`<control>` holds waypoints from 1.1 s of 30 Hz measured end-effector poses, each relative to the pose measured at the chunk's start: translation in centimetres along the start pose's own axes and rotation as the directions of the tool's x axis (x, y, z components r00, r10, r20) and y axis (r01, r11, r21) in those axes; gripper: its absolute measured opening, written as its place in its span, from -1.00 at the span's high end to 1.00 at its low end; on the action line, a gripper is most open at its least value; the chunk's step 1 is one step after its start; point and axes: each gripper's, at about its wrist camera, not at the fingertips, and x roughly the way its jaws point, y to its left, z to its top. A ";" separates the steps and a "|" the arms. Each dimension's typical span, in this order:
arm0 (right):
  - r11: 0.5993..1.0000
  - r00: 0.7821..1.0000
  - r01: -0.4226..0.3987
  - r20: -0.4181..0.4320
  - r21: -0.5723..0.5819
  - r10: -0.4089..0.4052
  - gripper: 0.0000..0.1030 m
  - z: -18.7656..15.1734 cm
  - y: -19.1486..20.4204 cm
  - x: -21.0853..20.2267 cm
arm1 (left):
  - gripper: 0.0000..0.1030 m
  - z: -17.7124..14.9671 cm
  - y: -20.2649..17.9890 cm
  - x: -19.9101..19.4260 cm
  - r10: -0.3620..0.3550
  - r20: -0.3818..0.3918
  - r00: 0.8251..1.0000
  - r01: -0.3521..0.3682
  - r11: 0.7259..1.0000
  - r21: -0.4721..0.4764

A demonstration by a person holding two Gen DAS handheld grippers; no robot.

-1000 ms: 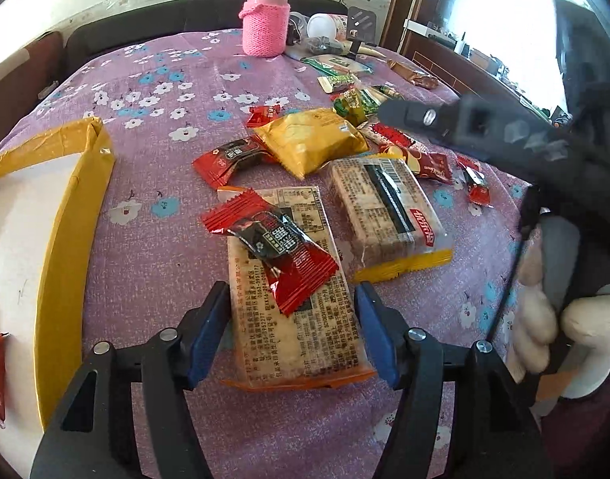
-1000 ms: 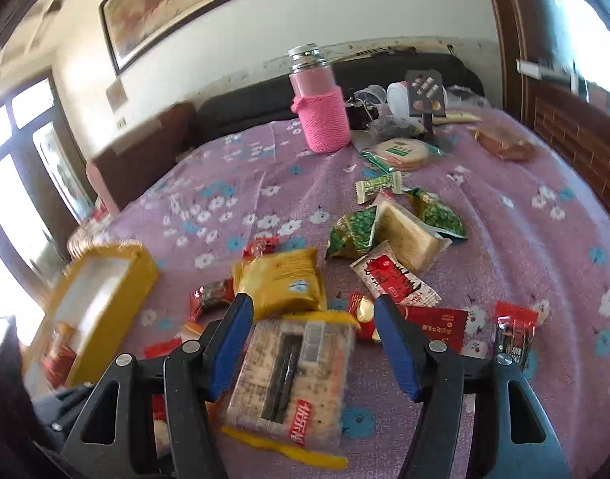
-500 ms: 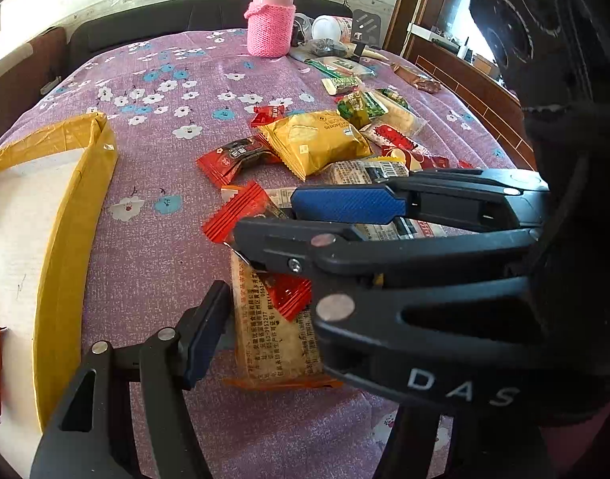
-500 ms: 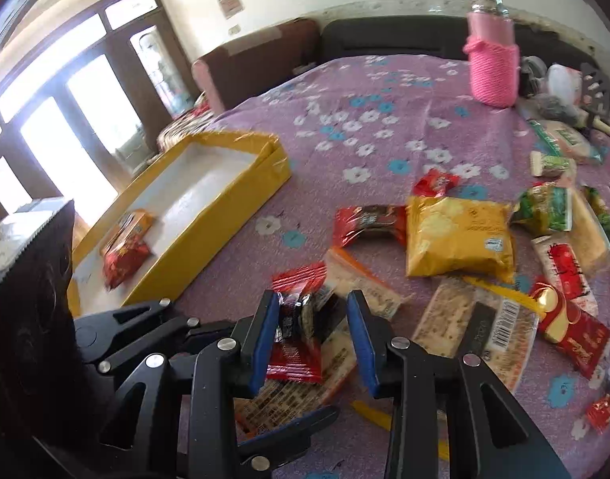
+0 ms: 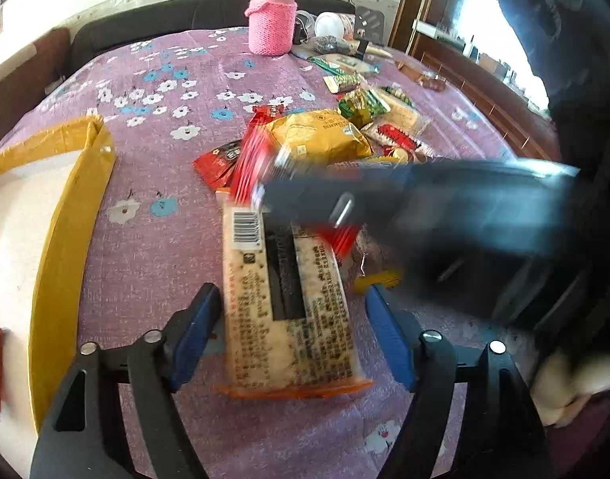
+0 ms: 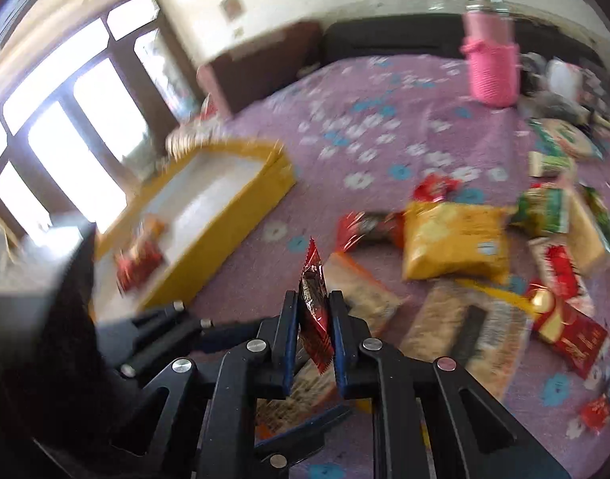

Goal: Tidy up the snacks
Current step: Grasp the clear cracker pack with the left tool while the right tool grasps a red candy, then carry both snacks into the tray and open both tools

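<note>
A long cracker packet lies on the purple flowered cloth between the blue pads of my left gripper. Its jaws are opening and the pads stand clear of the packet's sides. My right gripper is shut on a small red snack packet, which stands on edge between the pads, lifted off the cracker packet. In the left wrist view the right gripper crosses as a blurred black bar with the red packet at its tip. The yellow box sits to the left.
One red packet lies in the yellow box. A yellow bag, a second cracker packet, red and green packets are scattered at the right. A pink-sleeved bottle stands at the far edge.
My right gripper swung in over the left, closed on the red packet that lay on the cracker packet and lifted it. My left gripper's jaws have widened around the cracker packet.
</note>
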 end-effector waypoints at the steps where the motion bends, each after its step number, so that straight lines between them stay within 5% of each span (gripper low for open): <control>1: 0.999 0.999 -0.012 0.033 0.036 0.011 0.70 0.1 -0.8 -0.8 | -0.46 0.1 -0.4 0.2 0.028 -0.007 1.000 -0.028 0.999 0.026; 2: 0.998 0.998 -0.017 0.062 0.068 0.013 0.70 0.2 -1.6 -1.6 | -0.45 0.1 -1.0 0.5 0.064 -0.010 0.998 -0.064 0.996 0.057; 4: 0.991 0.994 -0.021 0.105 0.130 0.008 0.70 0.1 -3.2 -2.6 | -0.09 0.2 -1.5 0.3 0.054 0.002 0.999 -0.054 0.996 0.075; 13: 0.981 0.985 -0.001 0.171 0.196 -0.033 0.70 -0.1 -4.8 -3.8 | -0.08 0.1 1.2 -2.4 -0.015 0.031 0.999 0.017 0.999 -0.052; 22: 0.967 0.989 0.005 0.142 0.255 -0.043 0.70 -2.2 -3.0 -3.2 | -0.09 0.2 7.9 -10.3 -0.043 0.201 0.979 0.078 0.983 -0.169; 27: 0.972 0.993 -0.048 0.116 0.232 0.021 0.71 -1.6 1.0 -3.0 | -0.09 -0.5 13.4 -11.1 0.033 0.218 0.976 0.026 0.964 -0.263; 33: 0.991 0.993 -0.116 0.041 0.069 0.113 0.71 0.2 9.0 -0.6 | -0.09 -1.4 20.2 -10.5 0.057 0.185 0.981 0.023 0.915 -0.403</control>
